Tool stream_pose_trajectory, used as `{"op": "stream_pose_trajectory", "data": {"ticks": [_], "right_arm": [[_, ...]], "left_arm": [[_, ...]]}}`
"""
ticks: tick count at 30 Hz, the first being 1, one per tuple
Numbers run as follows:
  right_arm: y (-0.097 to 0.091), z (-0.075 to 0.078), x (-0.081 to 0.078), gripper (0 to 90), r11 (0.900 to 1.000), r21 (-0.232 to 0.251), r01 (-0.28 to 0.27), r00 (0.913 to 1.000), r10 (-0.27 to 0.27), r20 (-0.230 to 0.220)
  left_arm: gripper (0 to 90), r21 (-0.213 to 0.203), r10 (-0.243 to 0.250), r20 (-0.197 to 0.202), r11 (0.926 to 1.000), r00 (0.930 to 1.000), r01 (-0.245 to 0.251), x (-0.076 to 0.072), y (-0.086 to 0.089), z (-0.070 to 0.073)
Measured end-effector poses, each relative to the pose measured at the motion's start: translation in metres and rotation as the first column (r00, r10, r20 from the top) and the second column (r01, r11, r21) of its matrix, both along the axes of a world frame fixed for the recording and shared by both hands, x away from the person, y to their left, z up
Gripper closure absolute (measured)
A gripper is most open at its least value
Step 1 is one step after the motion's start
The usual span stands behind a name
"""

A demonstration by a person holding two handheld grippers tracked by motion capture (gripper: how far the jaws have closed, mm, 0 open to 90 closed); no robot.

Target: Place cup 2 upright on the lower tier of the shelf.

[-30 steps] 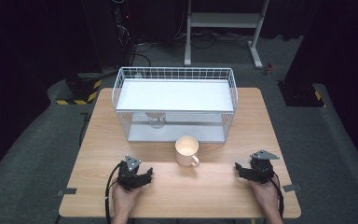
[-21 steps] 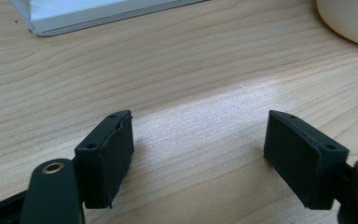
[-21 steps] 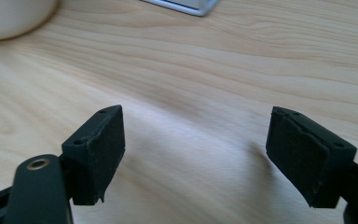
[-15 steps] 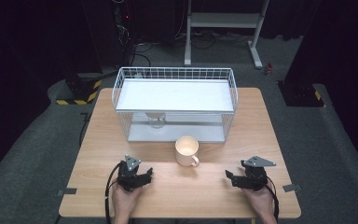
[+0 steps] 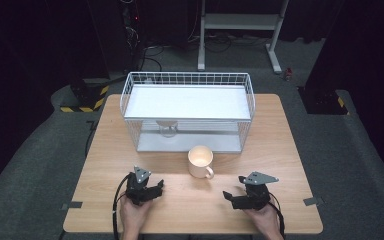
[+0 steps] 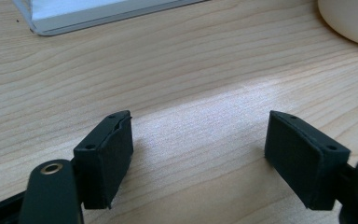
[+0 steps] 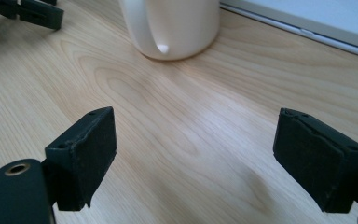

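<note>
Cream mug stands upright on the wooden bench, just in front of the white wire basket. Left claw sits front-left of the mug, right claw front-right; both jaws wide apart, holding nothing.

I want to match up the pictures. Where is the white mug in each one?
High view: the mug stands mid-table, in front of the wire basket.
Left gripper view: its side peeks in at the top right corner.
Right gripper view: top centre, handle facing the camera.
Shared landmark: the basket's white base edge behind the mug.
</note>
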State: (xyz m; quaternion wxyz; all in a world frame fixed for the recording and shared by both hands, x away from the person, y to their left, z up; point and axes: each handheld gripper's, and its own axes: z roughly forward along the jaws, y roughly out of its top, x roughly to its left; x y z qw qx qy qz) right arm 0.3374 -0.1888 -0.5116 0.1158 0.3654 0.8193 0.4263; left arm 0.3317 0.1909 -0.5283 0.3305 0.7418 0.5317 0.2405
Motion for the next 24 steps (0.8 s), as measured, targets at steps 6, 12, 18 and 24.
{"op": "stream_pose_trajectory", "data": {"ticks": [6, 12, 18, 24], "right_arm": [[0.019, 0.007, 0.002, 11.2, 0.9997, 0.010, -0.024, 0.9991, 0.024, 0.036], [0.043, 0.012, 0.014, 9.9, 0.9989, -0.007, -0.047, 0.9980, 0.047, 0.043], [0.058, 0.018, 0.026, 9.0, 0.9986, -0.013, -0.052, 0.9967, 0.053, 0.061], [0.074, 0.023, 0.040, 8.7, 0.9988, -0.019, -0.044, 0.9965, 0.045, 0.070]], "left_arm": [[23.9, -0.001, 0.000, 0.000, 1.0000, 1.0000, 0.000, 0.000, 0.000, 0.000], [23.9, 0.003, -0.003, -0.002, 1.0000, 1.0000, 0.003, 0.000, 0.000, 0.000], [23.9, 0.003, -0.003, -0.002, 1.0000, 1.0000, 0.003, 0.000, 0.000, 0.000], [23.9, 0.004, -0.002, -0.002, 1.0000, 1.0000, 0.002, 0.000, 0.000, 0.000]]}}
